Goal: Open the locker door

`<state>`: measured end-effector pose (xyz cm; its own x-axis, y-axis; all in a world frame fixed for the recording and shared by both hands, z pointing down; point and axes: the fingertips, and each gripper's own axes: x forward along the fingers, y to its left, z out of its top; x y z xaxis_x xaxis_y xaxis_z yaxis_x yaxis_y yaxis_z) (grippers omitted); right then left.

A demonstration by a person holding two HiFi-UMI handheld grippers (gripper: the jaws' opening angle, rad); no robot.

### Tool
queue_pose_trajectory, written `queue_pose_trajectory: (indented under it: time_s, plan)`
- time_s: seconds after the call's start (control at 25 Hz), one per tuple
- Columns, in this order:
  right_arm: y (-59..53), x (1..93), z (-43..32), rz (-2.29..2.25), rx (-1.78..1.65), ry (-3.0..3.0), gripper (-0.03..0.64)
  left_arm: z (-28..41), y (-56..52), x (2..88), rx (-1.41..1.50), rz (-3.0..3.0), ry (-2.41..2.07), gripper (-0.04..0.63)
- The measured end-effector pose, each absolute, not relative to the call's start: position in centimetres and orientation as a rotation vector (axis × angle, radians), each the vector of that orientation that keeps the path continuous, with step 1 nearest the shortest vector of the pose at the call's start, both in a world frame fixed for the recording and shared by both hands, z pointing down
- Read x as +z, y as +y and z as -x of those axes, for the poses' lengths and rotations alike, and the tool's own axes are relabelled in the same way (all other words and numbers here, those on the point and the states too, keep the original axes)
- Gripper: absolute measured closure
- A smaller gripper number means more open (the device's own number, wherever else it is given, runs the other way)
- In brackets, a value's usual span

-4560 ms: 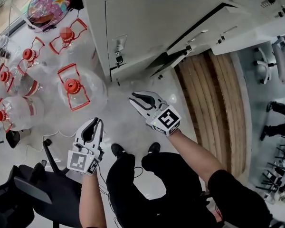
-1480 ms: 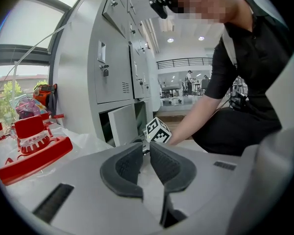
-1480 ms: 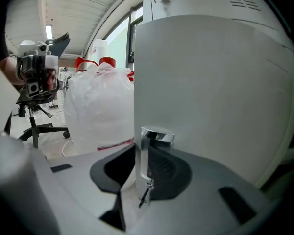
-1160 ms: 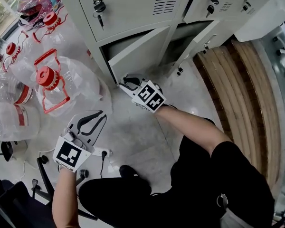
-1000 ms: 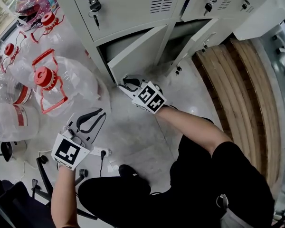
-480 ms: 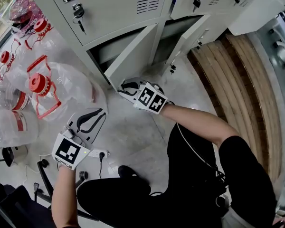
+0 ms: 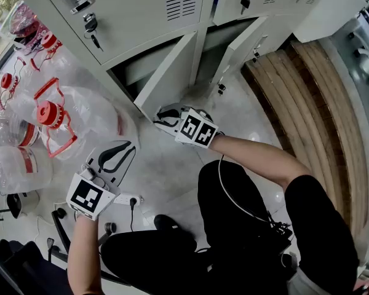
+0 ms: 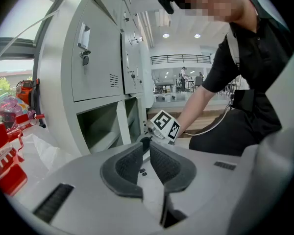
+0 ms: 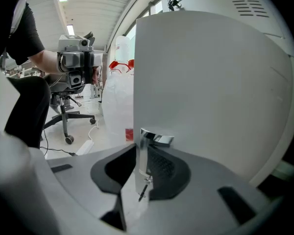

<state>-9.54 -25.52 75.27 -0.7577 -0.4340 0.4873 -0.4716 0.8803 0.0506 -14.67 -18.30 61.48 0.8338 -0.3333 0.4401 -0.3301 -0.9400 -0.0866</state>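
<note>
The bottom locker door (image 7: 169, 72) is grey and stands swung out from its compartment. My right gripper (image 7: 161, 117) is at the door's free lower edge. In the right gripper view the door (image 9: 210, 82) fills the right side, and its edge with a chrome handle (image 9: 157, 139) sits between the pads of the right gripper (image 9: 143, 153). These jaws have just been closing and are shut on that edge. My left gripper (image 7: 130, 146) hangs over the floor to the left, away from the lockers. Its jaws meet at the tips around nothing (image 8: 146, 143).
Large clear water jugs with red caps (image 7: 49, 112) crowd the floor left of the lockers. A second low locker door (image 7: 240, 45) stands ajar to the right, beside a wooden strip (image 7: 307, 91). A power strip (image 7: 126, 200) lies by my feet. An office chair (image 9: 63, 111) stands behind.
The locker door has swung further out from its compartment, with my right gripper following its edge. The left gripper has stayed over the floor.
</note>
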Motion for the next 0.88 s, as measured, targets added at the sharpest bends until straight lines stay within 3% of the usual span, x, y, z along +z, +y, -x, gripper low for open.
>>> queue_pose_trajectory:
  time_s: [0.88]
  plan:
    - [-20.8, 75.3, 3.9, -0.531, -0.002, -2.613, 0.529, 10.0, -19.1, 63.4, -0.745, 3.057, 0.465, 0.538]
